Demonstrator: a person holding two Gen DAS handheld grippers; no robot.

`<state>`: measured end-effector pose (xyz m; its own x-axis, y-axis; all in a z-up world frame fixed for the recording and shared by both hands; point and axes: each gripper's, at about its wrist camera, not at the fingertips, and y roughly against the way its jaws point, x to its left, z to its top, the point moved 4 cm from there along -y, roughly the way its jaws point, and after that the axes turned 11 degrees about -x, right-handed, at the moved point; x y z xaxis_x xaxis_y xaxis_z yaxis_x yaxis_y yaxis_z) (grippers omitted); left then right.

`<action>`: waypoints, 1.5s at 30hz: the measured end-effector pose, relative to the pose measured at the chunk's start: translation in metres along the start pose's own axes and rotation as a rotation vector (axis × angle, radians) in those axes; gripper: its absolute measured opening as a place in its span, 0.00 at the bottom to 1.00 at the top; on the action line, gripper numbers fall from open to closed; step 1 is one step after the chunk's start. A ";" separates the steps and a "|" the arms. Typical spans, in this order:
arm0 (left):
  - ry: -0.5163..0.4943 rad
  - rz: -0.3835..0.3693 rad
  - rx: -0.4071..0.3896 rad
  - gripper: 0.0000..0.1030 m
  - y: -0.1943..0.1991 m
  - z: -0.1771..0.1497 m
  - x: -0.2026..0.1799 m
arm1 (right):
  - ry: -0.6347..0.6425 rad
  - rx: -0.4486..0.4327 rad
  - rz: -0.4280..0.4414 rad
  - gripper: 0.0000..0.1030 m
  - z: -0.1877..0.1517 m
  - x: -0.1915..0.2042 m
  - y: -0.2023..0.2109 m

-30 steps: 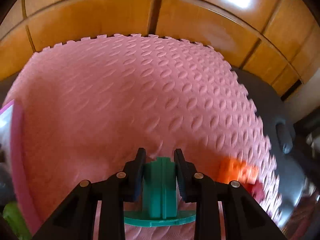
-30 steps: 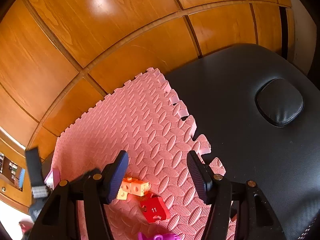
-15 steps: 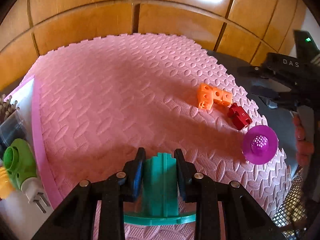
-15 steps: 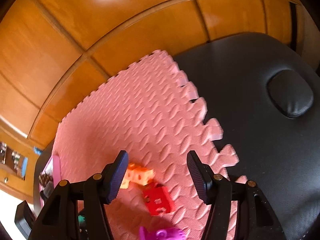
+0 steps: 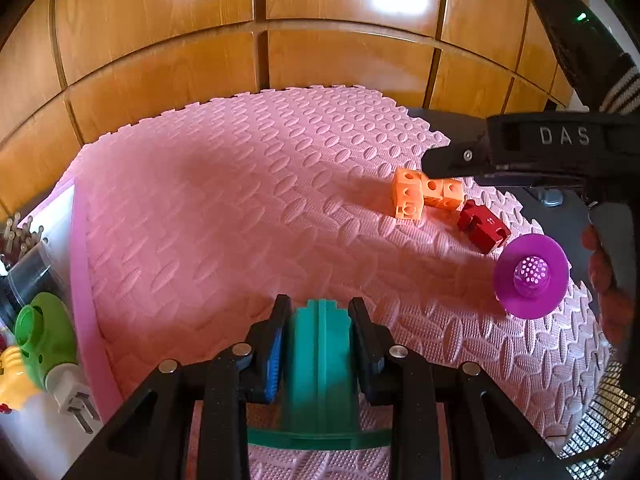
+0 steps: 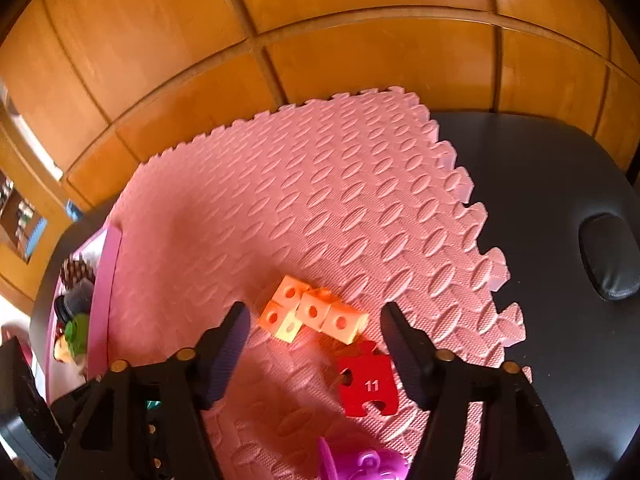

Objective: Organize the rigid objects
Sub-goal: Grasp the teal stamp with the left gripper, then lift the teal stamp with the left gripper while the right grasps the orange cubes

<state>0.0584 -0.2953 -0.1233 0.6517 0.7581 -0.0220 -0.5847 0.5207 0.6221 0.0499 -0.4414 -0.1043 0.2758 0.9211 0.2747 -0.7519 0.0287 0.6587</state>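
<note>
My left gripper (image 5: pixel 320 320) is shut on a teal ribbed toy piece (image 5: pixel 322 364) with a flat round base, held over the near part of the pink foam mat (image 5: pixel 240 208). To the right on the mat lie linked orange cubes (image 5: pixel 426 196), a red block marked 11 (image 5: pixel 482 228) and a purple round toy (image 5: pixel 530 276). In the right wrist view my right gripper (image 6: pixel 316 324) hangs above the orange cubes (image 6: pixel 316 314) and the red block (image 6: pixel 368 384); its jaws are opening, with nothing pressed between them. The purple toy (image 6: pixel 360 464) shows at the bottom edge.
A pink-rimmed tray (image 5: pixel 82 272) at the mat's left edge holds a green toy (image 5: pixel 44 336), a white plug (image 5: pixel 74 396) and other bits. Black padded surface (image 6: pixel 560 240) lies right of the mat. Wooden panels (image 5: pixel 320 40) stand behind. A hand (image 5: pixel 608 280) grips the right tool.
The left view swung from bare mat to show the tray, cubes, red block and purple toy; the teal piece stayed gripped. The right gripper drew nearer the cubes, rolled, and its jaws widened.
</note>
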 end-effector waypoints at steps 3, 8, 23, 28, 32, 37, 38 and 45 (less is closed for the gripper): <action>-0.001 0.001 -0.005 0.29 0.000 0.000 0.001 | 0.048 0.016 0.014 0.72 -0.002 0.008 -0.002; 0.004 -0.004 -0.011 0.29 0.001 -0.002 0.002 | 0.155 0.065 0.038 0.73 -0.007 0.020 -0.004; 0.043 -0.027 -0.024 0.29 0.002 -0.003 0.005 | 0.443 0.236 -0.053 0.43 -0.004 0.031 -0.054; 0.044 -0.024 -0.023 0.29 0.003 -0.003 0.004 | 0.380 0.229 0.001 0.43 -0.004 0.020 -0.054; 0.040 -0.020 -0.024 0.29 0.002 -0.003 0.004 | 0.404 0.208 0.008 0.43 -0.007 0.023 -0.050; 0.046 -0.021 -0.026 0.29 0.001 -0.004 0.004 | 0.407 0.173 0.019 0.43 -0.012 0.023 -0.043; 0.049 -0.021 -0.026 0.29 0.001 -0.004 0.004 | 0.405 0.170 0.018 0.43 -0.012 0.023 -0.043; 0.030 -0.003 -0.026 0.29 0.001 -0.004 0.001 | 0.421 0.149 0.016 0.42 -0.015 0.025 -0.040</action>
<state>0.0572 -0.2924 -0.1260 0.6391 0.7677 -0.0474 -0.5956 0.5329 0.6010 0.0778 -0.4136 -0.1344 -0.0259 0.9997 -0.0029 -0.6513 -0.0147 0.7587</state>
